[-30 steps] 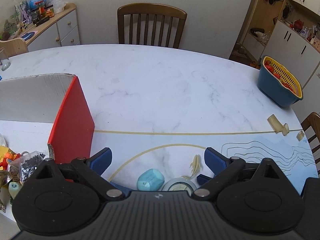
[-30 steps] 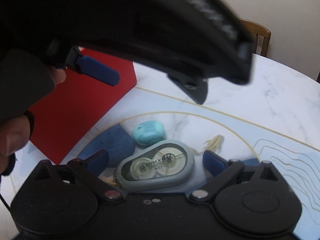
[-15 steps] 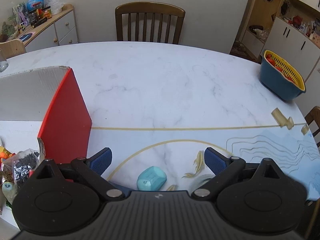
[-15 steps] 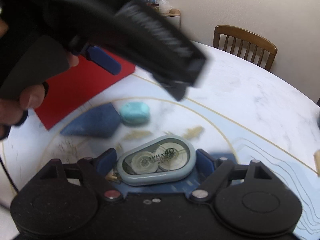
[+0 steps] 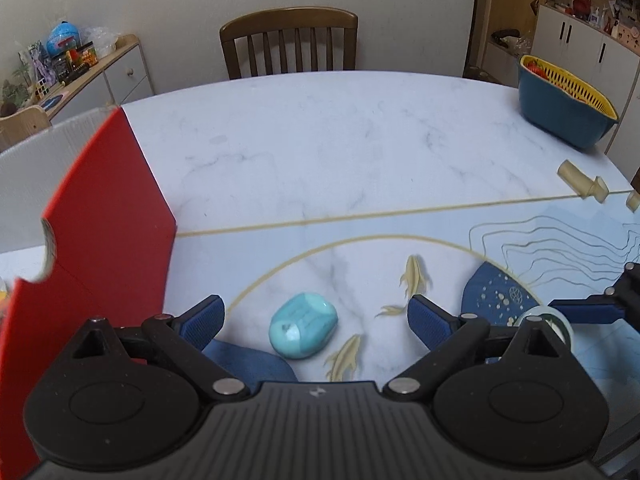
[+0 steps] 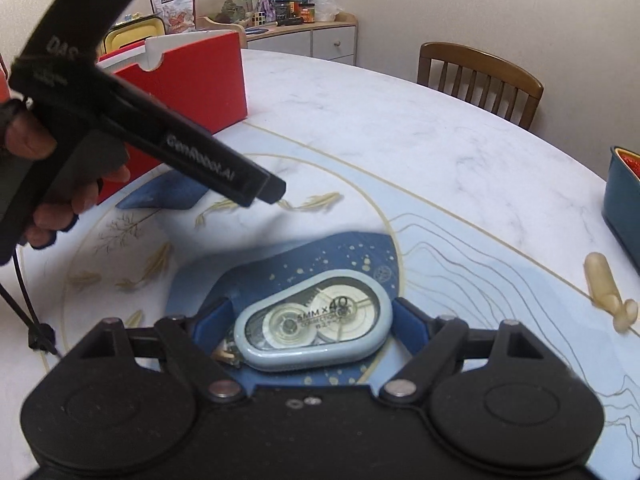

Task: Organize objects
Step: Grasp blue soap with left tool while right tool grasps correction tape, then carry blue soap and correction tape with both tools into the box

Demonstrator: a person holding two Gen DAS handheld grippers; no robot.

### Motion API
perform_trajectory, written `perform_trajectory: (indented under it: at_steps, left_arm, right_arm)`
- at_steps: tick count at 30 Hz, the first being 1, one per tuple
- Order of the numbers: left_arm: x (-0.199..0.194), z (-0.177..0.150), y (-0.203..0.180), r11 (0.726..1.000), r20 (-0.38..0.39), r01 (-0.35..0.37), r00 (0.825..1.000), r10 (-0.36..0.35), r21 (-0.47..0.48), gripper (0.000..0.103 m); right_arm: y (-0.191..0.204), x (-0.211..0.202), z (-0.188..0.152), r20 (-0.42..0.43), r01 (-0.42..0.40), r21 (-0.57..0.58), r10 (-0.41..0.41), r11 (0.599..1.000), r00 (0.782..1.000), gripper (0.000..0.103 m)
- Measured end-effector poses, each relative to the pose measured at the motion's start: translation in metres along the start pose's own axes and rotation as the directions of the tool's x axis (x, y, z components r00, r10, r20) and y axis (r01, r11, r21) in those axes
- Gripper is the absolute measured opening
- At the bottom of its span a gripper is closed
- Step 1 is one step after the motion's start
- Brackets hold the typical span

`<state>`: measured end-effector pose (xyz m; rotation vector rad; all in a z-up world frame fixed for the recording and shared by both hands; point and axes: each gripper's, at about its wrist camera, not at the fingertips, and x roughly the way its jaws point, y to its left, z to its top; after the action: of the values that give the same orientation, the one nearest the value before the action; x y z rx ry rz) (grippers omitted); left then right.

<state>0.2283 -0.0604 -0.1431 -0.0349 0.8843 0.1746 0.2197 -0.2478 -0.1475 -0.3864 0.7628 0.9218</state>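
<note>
Found the right gripper (image 6: 312, 316) with jaws just closed and now clenched on the grey-blue, oval plastic correction-tape dispenser (image 6: 312, 332), one blue pad pressed to each narrow end; a second ago, same dispenser lying loose between wider jaws, just beside the turquoise, pebble-shaped smooth piece (image 5: 303, 330). Since then carried right, away from that piece and from the red cardboard box with white inner walls (image 5: 100, 240) at the left, to a spot over the dark blue speckled patch printed on the white marble-look table (image 5: 320, 140); contact with the table surface not determinable. Found the left gripper (image 5: 316, 316) lower than a second ago, released, jaws wide and straddling the turquoise piece without touching it. Judged: pick-up of the dispenser done, placing outstanding, destination not evident; grasp of the turquoise piece apparently next for the left side. Dispenser condition: clear window facing up, two white reels inside, printed "5MM x 40", lying flat and slightly tilted across the jaws, applicator tip toward the left pad, no damage seen. Also noted at the far right: blue bowl with yellow strainer insert (image 5: 560, 120), and nearer, a small cream-coloured piece (image 6: 604, 284), both well apart from the work
</note>
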Motion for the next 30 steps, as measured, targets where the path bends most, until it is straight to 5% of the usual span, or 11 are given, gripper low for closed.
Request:
perform_trajectory:
  at_steps: [7,13,30]
  left_arm:
    - [0.006,-0.004,0.005,0.999,-0.016,0.001,1.000,-0.002,-0.046,0.074]
    - [0.000,-0.004,0.002,0.999,-0.001,0.015,1.000,-0.015,-0.043,0.036]
    - [-0.048,0.003,0.003,0.996,0.027,0.083,0.996,-0.082,-0.021,0.035]
  right_arm:
    - [0.000,-0.002,-0.001,-0.003,-0.002,0.011,0.002,1.000,1.000,0.084]
    - [-0.001,-0.002,-0.001,-0.011,0.004,0.025,-0.004,1.000,1.000,0.084]
    - [0.007,-0.044,0.024,0.038,0.035,0.091,-0.038,0.995,0.999,0.084]
